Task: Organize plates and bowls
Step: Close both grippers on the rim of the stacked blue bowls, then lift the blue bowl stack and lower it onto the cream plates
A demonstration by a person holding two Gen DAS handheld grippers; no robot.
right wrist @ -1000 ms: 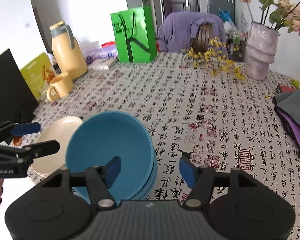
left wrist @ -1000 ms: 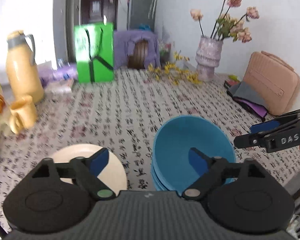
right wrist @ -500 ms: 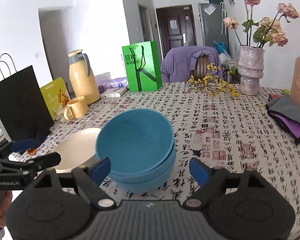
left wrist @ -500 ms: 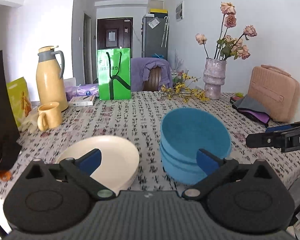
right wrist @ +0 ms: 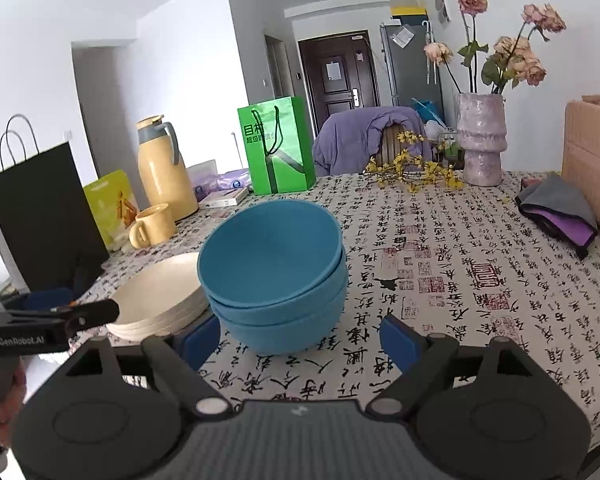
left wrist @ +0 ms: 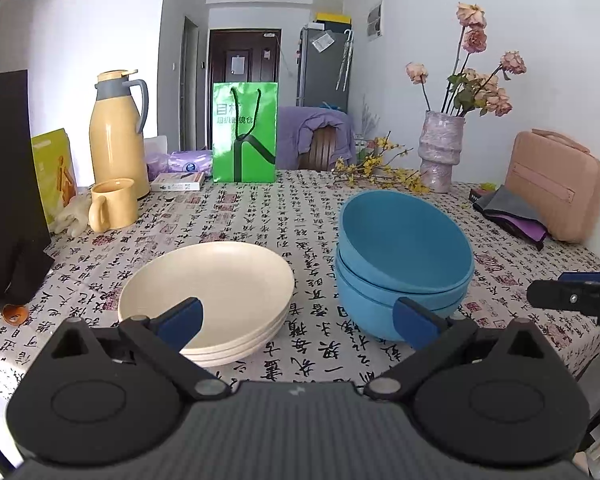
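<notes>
A second ago I was looking down into the dishes from close above; now both my hands have pulled back and dropped lower, so I see them from the side across the table [left wrist: 260, 216]. Lower left of centre in the left view sits the stack of cream plates [left wrist: 206, 296], and just beside it, right of centre, the nested blue bowls [left wrist: 404, 264], apart from the plates. My left gripper [left wrist: 296, 318] has its jaws spread wide, having just opened further, and nothing is between them; one blue pad lies in front of the plates, the other in front of the bowls, without pressing either. My right gripper [right wrist: 300, 338] has also been opening; the bowls [right wrist: 274, 268] sit ahead of its gap, untouched. Both point gently downward toward the tabletop from the near edge. I judge the sorting done: plates stacked, bowls stacked, both grippers released and backed away.
</notes>
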